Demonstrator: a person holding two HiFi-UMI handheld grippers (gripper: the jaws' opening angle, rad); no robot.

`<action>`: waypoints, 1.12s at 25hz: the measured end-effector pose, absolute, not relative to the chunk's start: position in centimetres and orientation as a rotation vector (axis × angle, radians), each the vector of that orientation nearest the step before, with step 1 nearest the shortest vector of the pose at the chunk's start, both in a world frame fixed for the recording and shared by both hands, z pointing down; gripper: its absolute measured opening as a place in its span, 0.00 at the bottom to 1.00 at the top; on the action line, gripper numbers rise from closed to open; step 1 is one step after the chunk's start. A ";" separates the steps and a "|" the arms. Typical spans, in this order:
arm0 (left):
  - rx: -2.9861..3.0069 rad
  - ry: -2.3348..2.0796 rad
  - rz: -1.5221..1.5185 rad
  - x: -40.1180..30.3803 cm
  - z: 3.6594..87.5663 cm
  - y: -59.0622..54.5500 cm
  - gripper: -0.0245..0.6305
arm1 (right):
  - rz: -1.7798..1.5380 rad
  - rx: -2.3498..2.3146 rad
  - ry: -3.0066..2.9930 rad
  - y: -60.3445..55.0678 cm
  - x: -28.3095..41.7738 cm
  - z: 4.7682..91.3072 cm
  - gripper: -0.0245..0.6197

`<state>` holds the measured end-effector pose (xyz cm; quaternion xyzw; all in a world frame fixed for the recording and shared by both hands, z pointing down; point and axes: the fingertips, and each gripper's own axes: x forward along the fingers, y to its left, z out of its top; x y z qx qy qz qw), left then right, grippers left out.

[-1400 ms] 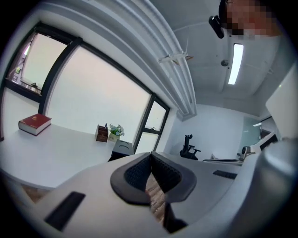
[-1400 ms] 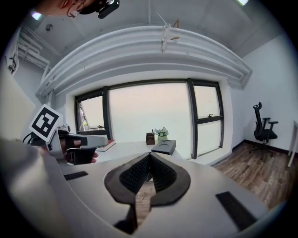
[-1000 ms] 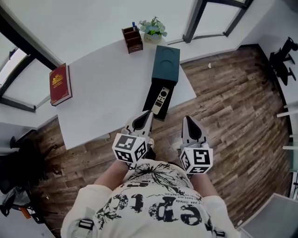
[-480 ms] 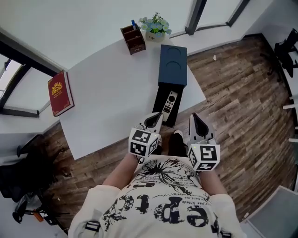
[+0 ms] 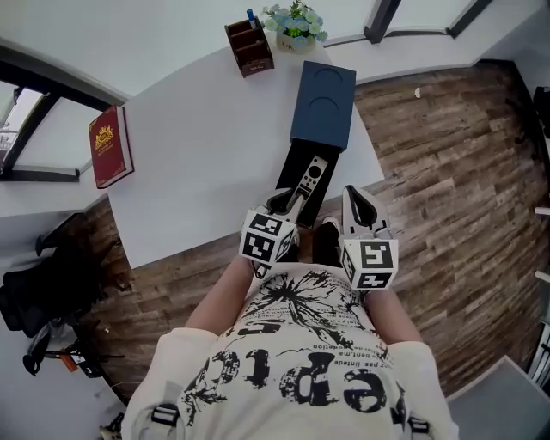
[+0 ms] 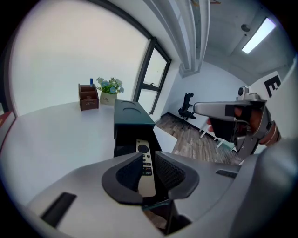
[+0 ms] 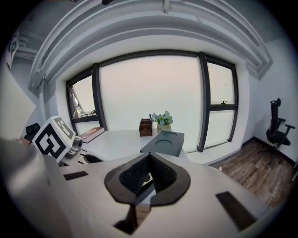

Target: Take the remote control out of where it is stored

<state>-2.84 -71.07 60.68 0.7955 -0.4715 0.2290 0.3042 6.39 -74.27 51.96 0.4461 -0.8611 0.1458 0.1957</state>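
Note:
A dark blue box [image 5: 322, 103] lies on the white table [image 5: 198, 155], and its black drawer [image 5: 288, 182] is pulled out toward me. A pale remote control [image 5: 311, 176] lies in the drawer. My left gripper [image 5: 282, 199] hovers at the drawer's near end with its jaws opening a little. In the left gripper view the remote [image 6: 142, 149] shows through the narrow gap of the gripper [image 6: 150, 159], and the pads do not press on it. My right gripper [image 5: 351, 196] is just right of the drawer, shut and empty. The right gripper [image 7: 149, 158] points past the box [image 7: 163, 142].
A red book [image 5: 110, 146] lies at the table's left edge. A brown pen holder [image 5: 249, 47] and a small potted plant [image 5: 296, 21] stand at the far edge. Wood floor [image 5: 447, 172] lies to the right. An office chair [image 6: 186, 104] stands far off.
Both grippers have drawn nearer to the drawer. The left gripper's tip now reaches the drawer's near end, close to the remote. The remote has not moved.

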 end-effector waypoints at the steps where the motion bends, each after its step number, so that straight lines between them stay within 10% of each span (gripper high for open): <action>1: 2.087 -1.244 0.629 -2.7 61.3 -71.2 0.16 | 0.417 1.223 -2.420 -74.5 6.4 52.2 0.04; 8: 2.034 -1.216 0.866 -0.8 65.7 -73.2 0.37 | 0.495 1.123 -2.428 -76.2 8.0 54.1 0.04; 28: 1.738 -1.138 1.210 -0.7 71.4 -75.1 0.39 | 0.656 1.079 -2.390 -78.9 11.7 57.8 0.04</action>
